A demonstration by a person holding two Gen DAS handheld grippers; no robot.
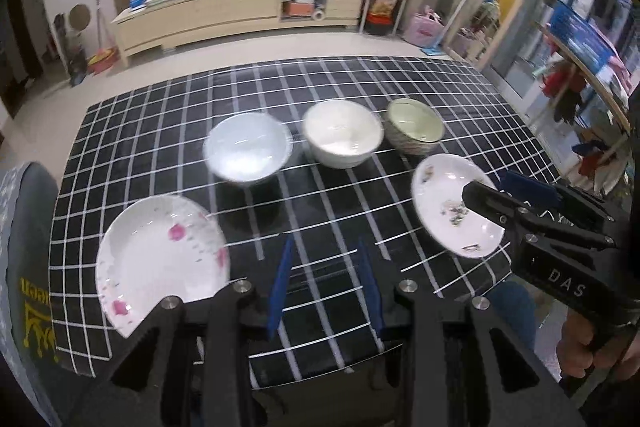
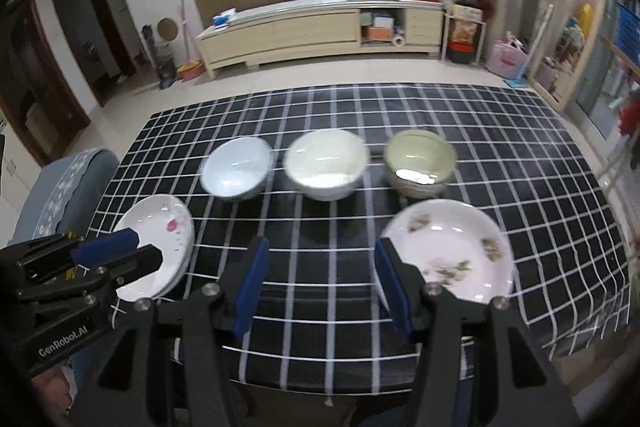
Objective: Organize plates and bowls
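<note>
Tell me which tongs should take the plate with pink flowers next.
Left, probably. The pink-flowered plate lies just beside the left tongs, which are empty. The right tongs, also empty, sit by the other plate, across the table.

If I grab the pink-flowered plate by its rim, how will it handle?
The pink-flowered plate looks like glazed ceramic, so probably rigid but slippery and breakable if it drops. It seems to rest on another plate, so the one beneath may shift or lift too. It lies near the tablecloth edge, so a push could send it off.
</note>
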